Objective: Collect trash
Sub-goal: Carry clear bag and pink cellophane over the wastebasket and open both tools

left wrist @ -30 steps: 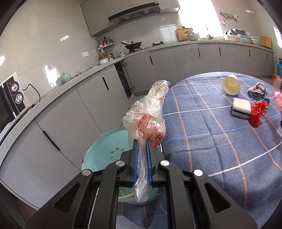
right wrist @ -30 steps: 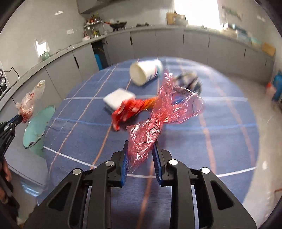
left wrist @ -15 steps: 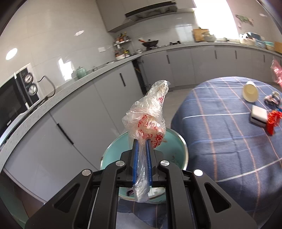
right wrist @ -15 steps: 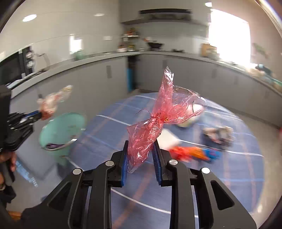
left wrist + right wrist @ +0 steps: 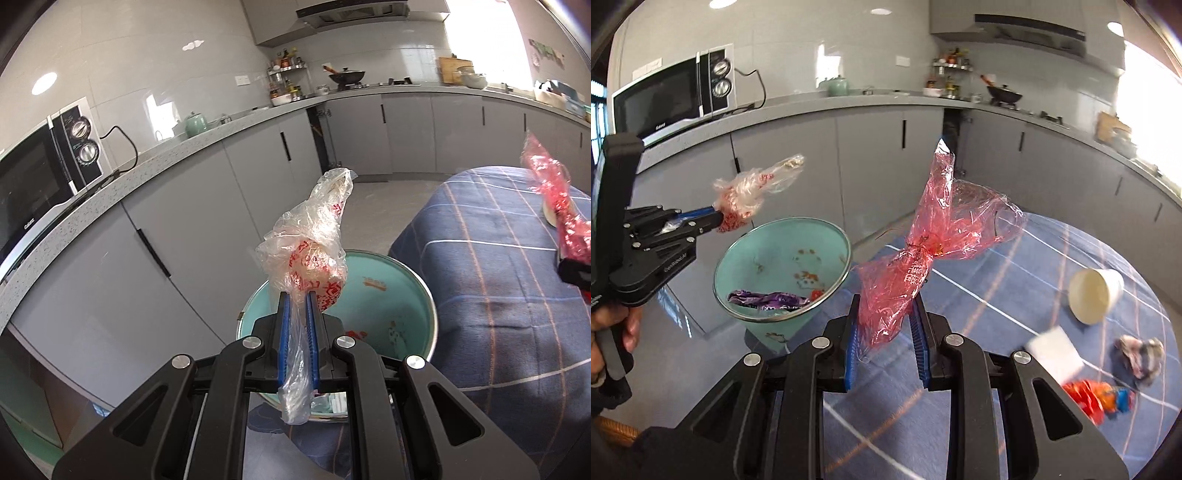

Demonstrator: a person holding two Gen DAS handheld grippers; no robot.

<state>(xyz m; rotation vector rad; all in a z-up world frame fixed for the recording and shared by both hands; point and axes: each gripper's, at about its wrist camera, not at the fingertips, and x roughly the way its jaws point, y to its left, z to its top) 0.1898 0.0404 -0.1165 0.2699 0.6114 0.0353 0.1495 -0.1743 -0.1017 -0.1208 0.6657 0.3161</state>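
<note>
Two grippers are in view, each clamped on one piece of trash. The left gripper (image 5: 296, 295) has its blue pads pressed together on a clear bag (image 5: 314, 251) with red print, which stands up from the jaws above the bin (image 5: 417, 291); in the right wrist view that same gripper (image 5: 718, 218) is held by a hand (image 5: 624, 325) at the left, and the bag (image 5: 750, 192) hangs over the bin's (image 5: 827, 288) far-left rim. The right gripper (image 5: 886, 310) has its pads closed on the lower end of a red wrapper (image 5: 923, 254), twisted at the middle, which rises above the table's (image 5: 960, 424) left edge, just right of the bin; the wrapper (image 5: 554, 192) also shows at the right edge of the left wrist view. There is one bin, teal, standing on the floor just beside the table's edge, and inside it lie one purple wrapper (image 5: 768, 299) and a small red scrap (image 5: 815, 294). Four things are left on the blue checked tablecloth, all toward its right side: one white cup (image 5: 1093, 295) on its side, one white sponge (image 5: 1054, 354) blurred, one crumpled cloth (image 5: 1141, 354), and one orange packet (image 5: 1097, 398) near the front-right edge. One microwave (image 5: 676, 99) sits on the worktop behind.
</note>
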